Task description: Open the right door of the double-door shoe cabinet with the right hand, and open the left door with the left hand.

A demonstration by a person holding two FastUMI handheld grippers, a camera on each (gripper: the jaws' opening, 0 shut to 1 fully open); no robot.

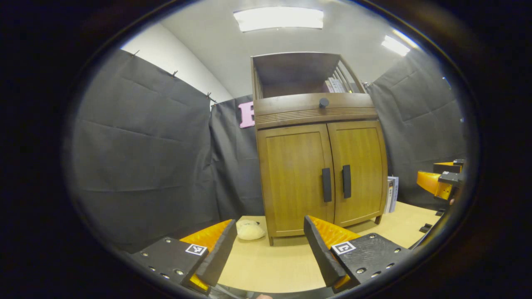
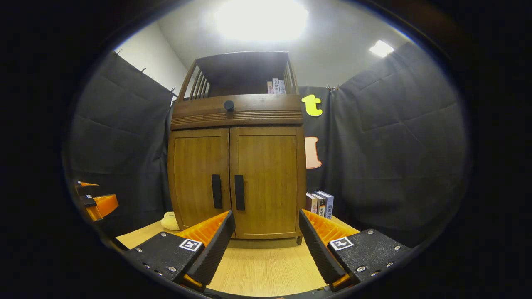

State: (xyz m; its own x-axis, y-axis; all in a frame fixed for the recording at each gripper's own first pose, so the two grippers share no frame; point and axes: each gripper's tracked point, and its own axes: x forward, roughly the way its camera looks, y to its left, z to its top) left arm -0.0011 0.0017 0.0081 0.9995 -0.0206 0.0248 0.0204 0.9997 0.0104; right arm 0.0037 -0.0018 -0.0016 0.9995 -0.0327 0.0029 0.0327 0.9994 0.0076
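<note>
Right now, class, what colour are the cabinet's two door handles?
Black door handles, clearest in the right gripper view.

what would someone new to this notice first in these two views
The wooden shoe cabinet stands on the light table, both doors shut, its two dark vertical handles side by side at the centre seam. Both grippers, left and right, are open and short of it. Books stand right of the cabinet, and a pale plush toy lies left of its base.
</note>
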